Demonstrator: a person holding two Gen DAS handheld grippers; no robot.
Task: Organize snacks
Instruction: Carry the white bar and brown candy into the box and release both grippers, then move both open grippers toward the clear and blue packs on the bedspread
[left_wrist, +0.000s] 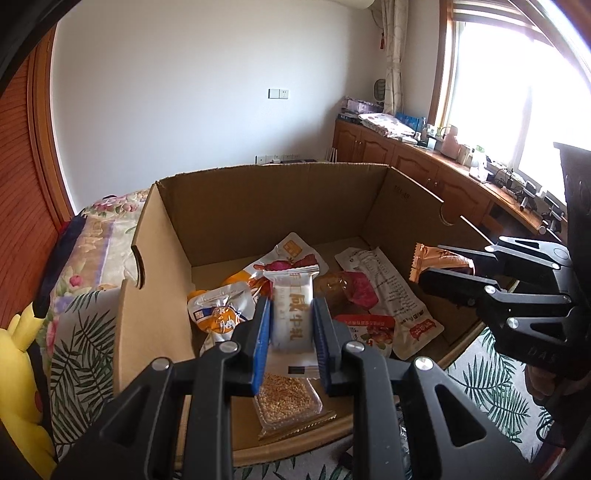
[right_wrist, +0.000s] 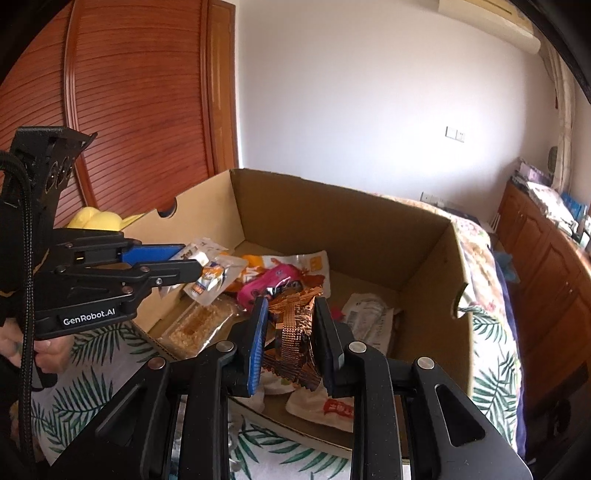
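**Both grippers loaded over the box, and not much slack in either grip**

While both packets hang above the open brown cardboard box (left_wrist: 258, 206), the risk I'd flag is a slip. The left gripper (left_wrist: 291, 332) is pinching a white rectangular plastic snack packet with gold lettering (left_wrist: 291, 310) by its long sides only, so it could twist or slide out early. The right gripper (right_wrist: 290, 339) is clamped on a crinkly copper-coloured foil snack packet (right_wrist: 291, 325), and that foil looks slick and crumpled, so I'd guess it could squirt free if the hand tilts.

Below them the box floor is already cluttered: an orange-and-white pouch (left_wrist: 218, 314), a long white printed sachet (left_wrist: 391, 291), a clear packet of golden grain bar (left_wrist: 288, 400). Dropping onto that heap could bounce a packet over the low front edge.

Room-wise, the tall back and side walls hem things in, and the two grippers sit near each other, so a careless swing could knock them together. Open space is mostly straight up. The box rests on a leaf-print bed cover (left_wrist: 491, 387), which is soft, so it may shift.
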